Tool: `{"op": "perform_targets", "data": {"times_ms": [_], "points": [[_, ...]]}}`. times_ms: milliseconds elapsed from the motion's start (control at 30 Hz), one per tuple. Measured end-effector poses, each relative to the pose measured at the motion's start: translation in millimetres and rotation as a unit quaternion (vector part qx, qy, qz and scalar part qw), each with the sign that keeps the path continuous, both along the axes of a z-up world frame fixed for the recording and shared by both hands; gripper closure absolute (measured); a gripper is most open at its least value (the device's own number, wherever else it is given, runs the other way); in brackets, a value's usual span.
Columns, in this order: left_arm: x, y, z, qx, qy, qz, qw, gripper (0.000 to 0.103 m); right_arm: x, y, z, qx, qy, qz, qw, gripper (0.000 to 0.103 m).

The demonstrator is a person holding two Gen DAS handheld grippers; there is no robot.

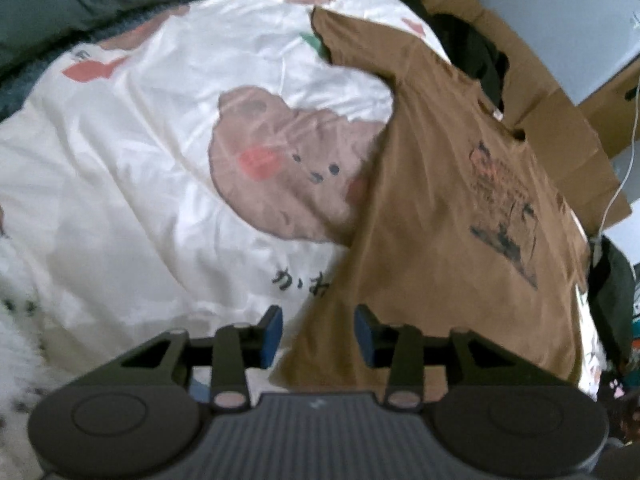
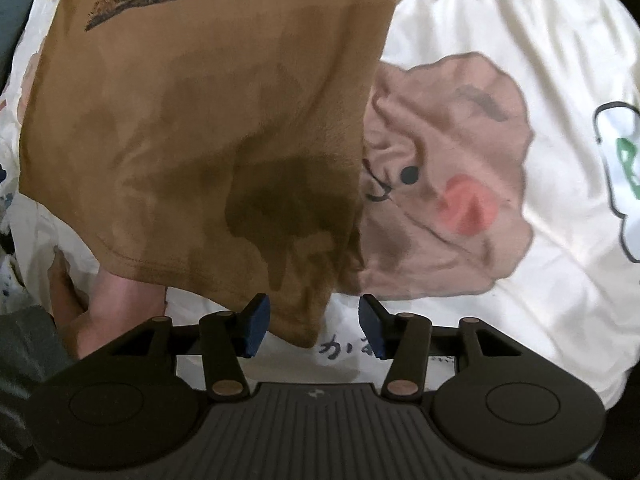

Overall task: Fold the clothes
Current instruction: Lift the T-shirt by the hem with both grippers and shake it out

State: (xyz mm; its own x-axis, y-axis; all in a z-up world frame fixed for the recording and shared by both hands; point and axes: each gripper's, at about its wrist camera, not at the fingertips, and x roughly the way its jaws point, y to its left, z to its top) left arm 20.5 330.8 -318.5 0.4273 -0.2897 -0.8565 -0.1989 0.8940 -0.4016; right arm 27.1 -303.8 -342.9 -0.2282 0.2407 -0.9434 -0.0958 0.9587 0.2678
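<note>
Bedding (image 1: 120, 168), cream with a cartoon bear print, beside cardboard boxes (image 1: 560, 120). Brown T-shirt (image 1: 440, 240) lies flat; left gripper (image 1: 319, 334) and right gripper (image 2: 312, 328) hover part-open over its hem corners, holding nothing.

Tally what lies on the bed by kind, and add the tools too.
Brown T-shirt: 1
White printed bedcover: 1
Tools: 2, the left tool and the right tool, both open over the shirt's bottom hem
Total: 4
</note>
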Motion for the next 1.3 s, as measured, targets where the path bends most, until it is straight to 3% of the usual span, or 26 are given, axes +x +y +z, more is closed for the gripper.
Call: {"op": "perform_targets", "data": {"times_ms": [133, 267, 300, 333, 400, 467, 1100, 1300], "points": [[2, -5, -14, 0.014, 0.017, -0.010, 0.9997, 0.049, 2, 4, -10, 0.005, 0.014, 0.000, 1.000, 0.049], [6, -12, -26, 0.026, 0.032, -0.037, 0.9985, 0.047, 2, 6, -17, 0.003, 0.021, 0.001, 1.000, 0.053], [8, -15, -30, 0.040, 0.041, -0.047, 0.9972, 0.052, 1, 6, -17, 0.002, 0.021, 0.002, 1.000, 0.056], [9, -18, -34, 0.048, 0.050, -0.060, 0.9958, 0.071, 1, 7, -18, 0.002, 0.020, 0.003, 1.000, 0.065], [8, -18, -35, 0.041, 0.051, -0.063, 0.9958, 0.096, -1, 10, -16, 0.010, 0.021, 0.009, 1.000, 0.078], [7, -17, -34, 0.035, 0.051, -0.064, 0.9960, 0.097, -2, 13, -11, 0.013, 0.018, 0.024, 0.999, 0.095], [-2, 0, 21, 0.012, 0.033, -0.042, 0.9985, 0.099, -5, -1, 29, 0.032, 0.035, 0.014, 0.999, 0.098], [4, -7, 33, 0.021, 0.035, -0.067, 0.9969, 0.099, 6, -5, 46, 0.033, 0.031, 0.034, 0.998, 0.098]]}}
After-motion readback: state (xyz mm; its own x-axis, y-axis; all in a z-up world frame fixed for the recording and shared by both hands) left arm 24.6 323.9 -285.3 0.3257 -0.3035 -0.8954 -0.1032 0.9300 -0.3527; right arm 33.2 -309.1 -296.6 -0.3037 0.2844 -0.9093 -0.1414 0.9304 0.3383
